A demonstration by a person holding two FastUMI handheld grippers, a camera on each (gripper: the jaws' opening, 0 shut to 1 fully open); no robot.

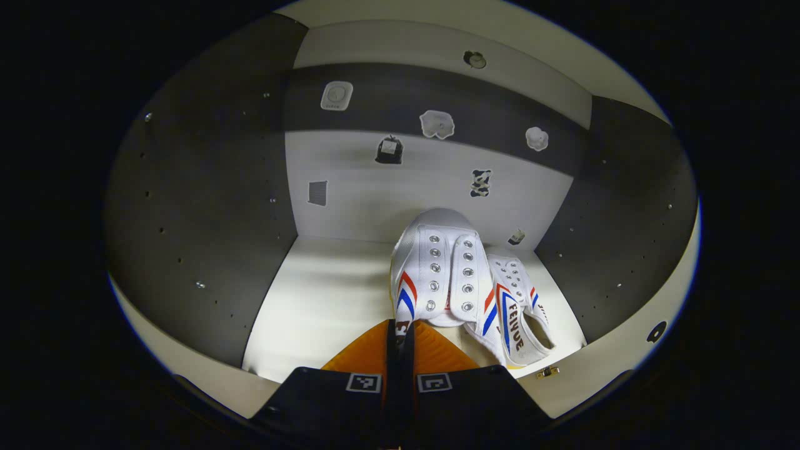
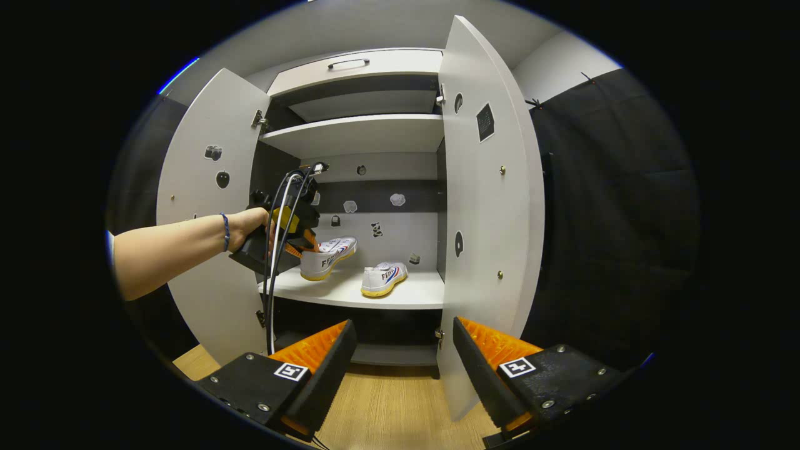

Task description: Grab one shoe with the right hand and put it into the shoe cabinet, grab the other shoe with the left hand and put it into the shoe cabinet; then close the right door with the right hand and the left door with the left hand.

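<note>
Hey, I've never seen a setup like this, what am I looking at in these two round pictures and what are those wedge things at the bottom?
There's no robot here: a person holds a two-finger grasping tool in each hand, and each tool carries a fisheye camera looking along its own fingers. Those wedges are the fingers.

The left gripper view looks into the shoe cabinet. The left tool is closed on the heel of a white shoe, holding it over the shelf. The second shoe already lies on that shelf, just beside it.

The right gripper view is taken from farther back. The right tool is open and empty. Beyond it you see the person's hand with the other tool, and the left door and right door, both wide open.
</note>
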